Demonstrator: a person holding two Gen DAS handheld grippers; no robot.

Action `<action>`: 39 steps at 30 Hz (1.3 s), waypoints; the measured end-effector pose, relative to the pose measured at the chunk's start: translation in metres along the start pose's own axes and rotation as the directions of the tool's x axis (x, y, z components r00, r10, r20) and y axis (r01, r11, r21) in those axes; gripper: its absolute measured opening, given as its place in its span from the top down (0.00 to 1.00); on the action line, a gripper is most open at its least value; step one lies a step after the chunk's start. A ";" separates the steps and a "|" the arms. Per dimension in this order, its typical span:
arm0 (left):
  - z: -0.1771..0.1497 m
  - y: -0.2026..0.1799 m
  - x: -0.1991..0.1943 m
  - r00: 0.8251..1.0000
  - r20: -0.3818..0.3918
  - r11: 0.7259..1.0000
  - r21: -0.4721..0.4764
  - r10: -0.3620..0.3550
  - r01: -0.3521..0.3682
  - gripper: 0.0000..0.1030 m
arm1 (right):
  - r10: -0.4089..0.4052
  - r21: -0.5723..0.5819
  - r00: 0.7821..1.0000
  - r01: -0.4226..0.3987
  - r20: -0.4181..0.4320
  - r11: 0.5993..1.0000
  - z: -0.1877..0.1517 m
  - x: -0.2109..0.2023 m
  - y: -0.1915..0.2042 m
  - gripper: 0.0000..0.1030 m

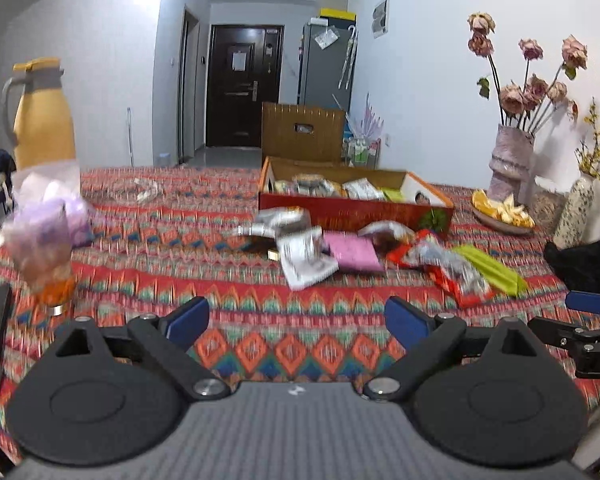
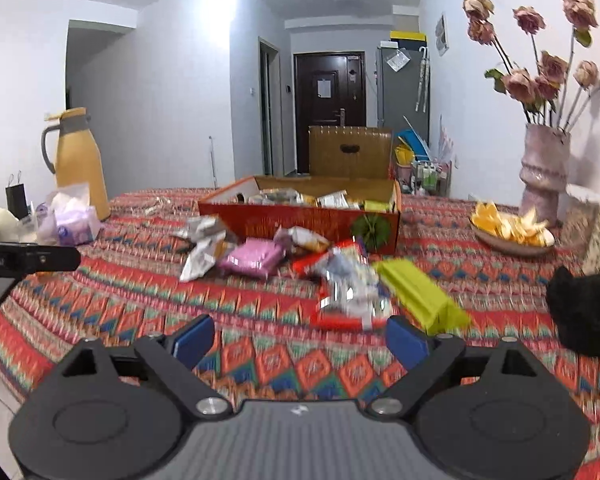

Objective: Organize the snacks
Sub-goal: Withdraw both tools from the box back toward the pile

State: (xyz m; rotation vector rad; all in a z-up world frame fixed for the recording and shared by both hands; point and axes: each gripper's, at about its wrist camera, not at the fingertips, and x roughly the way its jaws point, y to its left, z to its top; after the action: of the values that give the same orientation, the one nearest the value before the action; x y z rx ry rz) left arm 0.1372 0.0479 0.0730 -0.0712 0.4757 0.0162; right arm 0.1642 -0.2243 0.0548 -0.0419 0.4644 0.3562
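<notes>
A red cardboard box [image 1: 352, 210] [image 2: 300, 220] holds several snack packets. In front of it loose snacks lie on the patterned tablecloth: a white packet [image 1: 306, 260] [image 2: 202, 254], a pink packet [image 1: 354, 250] [image 2: 254, 258], a red packet [image 1: 448, 272] [image 2: 348, 292] and a green packet [image 1: 492, 270] [image 2: 420, 294]. My left gripper [image 1: 296, 322] is open and empty, low over the cloth, short of the snacks. My right gripper [image 2: 300, 340] is open and empty, just short of the red and green packets.
A yellow thermos [image 1: 42, 116] [image 2: 80, 160] and a purple tissue pack [image 1: 48, 224] [image 2: 70, 222] stand at the left. A vase of dried roses [image 1: 510, 160] [image 2: 542, 168], a dish of orange peel [image 1: 502, 212] [image 2: 510, 228] and a black object [image 2: 584, 312] are at the right.
</notes>
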 end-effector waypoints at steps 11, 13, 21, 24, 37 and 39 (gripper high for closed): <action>-0.042 -0.002 0.002 0.995 -0.102 1.000 0.007 -0.016 0.017 0.06 | 0.011 0.009 0.998 -0.011 -0.061 1.000 -0.040 -0.015 0.015 0.11; -0.041 -0.001 0.006 0.994 -0.106 1.000 0.007 -0.011 0.012 0.06 | 0.013 0.012 0.997 -0.012 -0.073 1.000 -0.040 -0.011 0.016 0.11; -0.033 0.009 0.021 0.992 -0.125 1.000 -0.006 0.004 -0.005 0.06 | 0.016 0.015 0.996 -0.015 -0.090 1.000 -0.033 0.008 0.018 0.11; -0.030 0.011 0.030 0.991 -0.131 1.000 -0.009 0.007 -0.008 0.06 | 0.021 0.014 0.995 -0.019 -0.095 1.000 -0.029 0.017 0.018 0.11; -0.007 0.012 0.076 0.988 -0.153 1.000 -0.015 -0.019 0.017 0.06 | 0.008 0.005 0.994 -0.007 -0.111 1.000 -0.006 0.058 0.014 0.11; -0.003 0.012 0.084 0.987 -0.157 1.000 -0.017 -0.025 0.023 0.06 | -0.002 -0.005 0.994 0.001 -0.110 1.000 -0.001 0.066 0.014 0.11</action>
State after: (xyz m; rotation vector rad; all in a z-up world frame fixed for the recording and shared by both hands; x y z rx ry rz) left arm 0.2106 0.0595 0.0312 -0.0937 0.6325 -0.0094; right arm 0.2139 -0.1902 0.0247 -0.0673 0.5724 0.3551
